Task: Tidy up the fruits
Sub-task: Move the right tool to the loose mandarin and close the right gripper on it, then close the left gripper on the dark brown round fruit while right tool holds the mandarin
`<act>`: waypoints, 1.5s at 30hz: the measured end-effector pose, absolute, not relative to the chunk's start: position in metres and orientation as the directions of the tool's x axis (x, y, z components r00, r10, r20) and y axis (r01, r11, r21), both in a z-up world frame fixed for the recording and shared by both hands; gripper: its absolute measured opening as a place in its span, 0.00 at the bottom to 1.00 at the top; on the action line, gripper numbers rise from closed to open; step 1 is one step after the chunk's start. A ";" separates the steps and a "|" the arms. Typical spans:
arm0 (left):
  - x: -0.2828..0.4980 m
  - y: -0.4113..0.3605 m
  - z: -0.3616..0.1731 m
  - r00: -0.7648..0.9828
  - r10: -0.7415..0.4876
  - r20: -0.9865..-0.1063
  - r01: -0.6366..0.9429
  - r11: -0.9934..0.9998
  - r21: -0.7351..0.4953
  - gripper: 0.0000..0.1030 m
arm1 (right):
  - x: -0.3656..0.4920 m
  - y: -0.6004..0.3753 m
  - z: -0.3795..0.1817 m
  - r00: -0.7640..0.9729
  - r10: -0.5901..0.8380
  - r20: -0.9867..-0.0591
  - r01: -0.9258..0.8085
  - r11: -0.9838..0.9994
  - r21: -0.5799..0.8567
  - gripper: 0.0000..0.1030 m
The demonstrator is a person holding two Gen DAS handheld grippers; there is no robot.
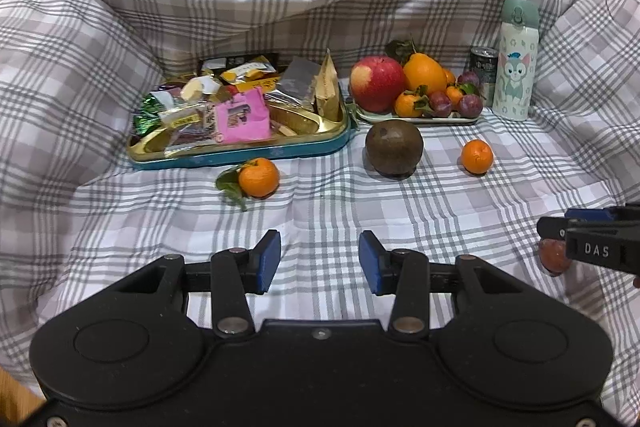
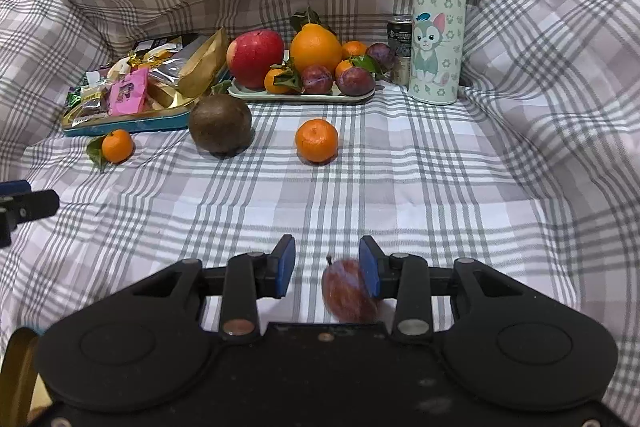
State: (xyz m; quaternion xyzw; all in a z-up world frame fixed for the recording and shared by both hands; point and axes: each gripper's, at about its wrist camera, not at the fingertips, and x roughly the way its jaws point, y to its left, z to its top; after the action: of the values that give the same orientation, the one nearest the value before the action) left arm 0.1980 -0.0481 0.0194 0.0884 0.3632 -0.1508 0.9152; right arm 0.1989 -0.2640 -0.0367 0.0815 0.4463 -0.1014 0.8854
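The left tongs (image 1: 320, 261) are seen at the lower centre of the left wrist view, set to a narrow gap with nothing between the blue pads. The right tongs (image 2: 327, 267) are likewise set narrow. A blurred plum (image 2: 348, 291) is located between the right tongs' pads, against the pad on the right of the frame and clear of the pad on the left, so no two-sided grip is shown. All items are carried on a plaid cloth (image 2: 400, 187). A pale tray (image 2: 300, 95) is positioned at the upper centre of the right wrist view and is loaded with a red apple (image 2: 256, 57), a large orange (image 2: 316, 47), small mandarins and further plums. A brown round fruit (image 2: 220, 125) and a loose mandarin (image 2: 317, 141) are placed on the cloth just in front of the tray. A leafy mandarin (image 2: 117, 145) is found at the left, just in front of a blue-rimmed snack tin (image 2: 132, 125). A cat-print flask (image 2: 438, 27) is stood upright to the right of the tray, with a dark can (image 2: 400, 47) just beside it.
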 end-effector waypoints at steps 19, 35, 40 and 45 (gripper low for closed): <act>0.273 -0.092 0.001 0.673 -0.249 -0.696 0.434 0.895 0.100 0.49 | 0.286 -0.282 -0.057 0.576 -0.093 -0.812 0.233 0.971 0.054 0.38; 0.288 -0.082 -0.013 0.637 -0.269 -0.722 0.429 0.903 0.041 0.49 | 0.325 -0.285 -0.078 0.566 -0.085 -0.820 0.215 0.975 0.047 0.38; 0.289 -0.065 -0.006 0.669 -0.250 -0.700 0.377 0.926 0.029 0.49 | 0.329 -0.286 -0.082 0.562 -0.087 -0.822 0.222 0.974 0.049 0.38; 0.298 -0.049 -0.004 0.672 -0.233 -0.703 0.332 0.943 0.004 0.49 | 0.330 -0.285 -0.084 0.558 -0.092 -0.825 0.228 0.973 0.046 0.39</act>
State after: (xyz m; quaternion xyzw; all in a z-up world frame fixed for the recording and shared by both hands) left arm 0.2976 -0.0489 -0.0038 0.0659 0.3744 -0.1549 0.9119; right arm 0.3299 -0.2853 -0.0840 0.0738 0.4612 -0.0907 0.8796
